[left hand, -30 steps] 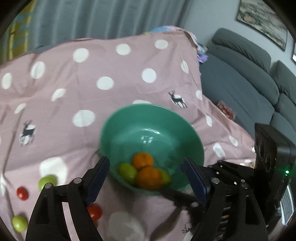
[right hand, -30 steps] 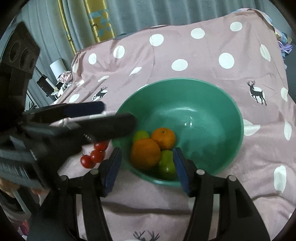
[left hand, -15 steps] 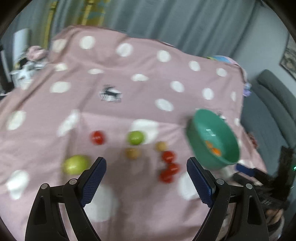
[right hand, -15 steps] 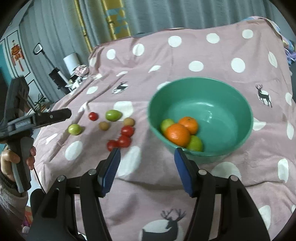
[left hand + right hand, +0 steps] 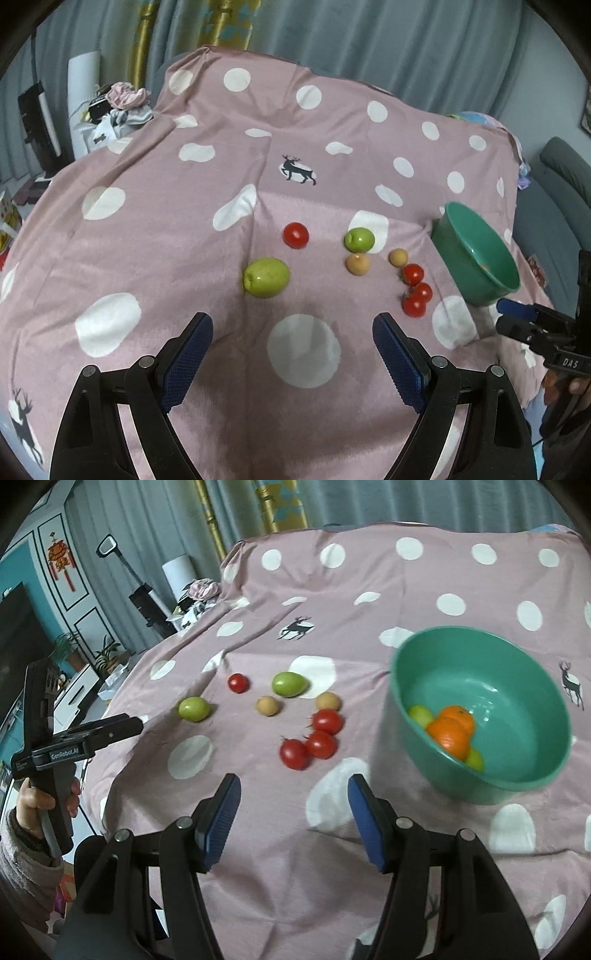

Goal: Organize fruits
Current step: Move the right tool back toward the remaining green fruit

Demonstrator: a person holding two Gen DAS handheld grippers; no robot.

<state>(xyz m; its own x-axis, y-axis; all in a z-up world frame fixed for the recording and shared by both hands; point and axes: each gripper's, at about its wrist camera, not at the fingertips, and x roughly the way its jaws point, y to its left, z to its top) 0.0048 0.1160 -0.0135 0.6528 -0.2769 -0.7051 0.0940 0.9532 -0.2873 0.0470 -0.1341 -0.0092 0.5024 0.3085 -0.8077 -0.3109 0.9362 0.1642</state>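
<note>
A green bowl [image 5: 517, 775] sits at the right of a pink dotted cloth and holds two oranges [image 5: 452, 731] and small green fruits [image 5: 419, 714]. It also shows in the left wrist view [image 5: 476, 258]. Loose fruit lies left of it: three red tomatoes [image 5: 314, 738] in a cluster, a lone tomato [image 5: 295, 235], two green fruits [image 5: 266, 277] [image 5: 359, 239] and two small tan fruits [image 5: 357, 264]. My left gripper [image 5: 291, 358] is open and empty, held above the cloth in front of the fruit. My right gripper [image 5: 293, 819] is open and empty, near the tomato cluster.
The cloth [image 5: 147, 229] drapes over a table. A grey sofa [image 5: 561, 184] stands at the right. Clutter, a white cylinder [image 5: 179, 572] and a TV cabinet stand beyond the table's left side. Curtains hang behind.
Both grippers have pulled back from the bowl. The left one swung left and now faces the loose fruit. The right one backed away, and the bowl sits to its right.
</note>
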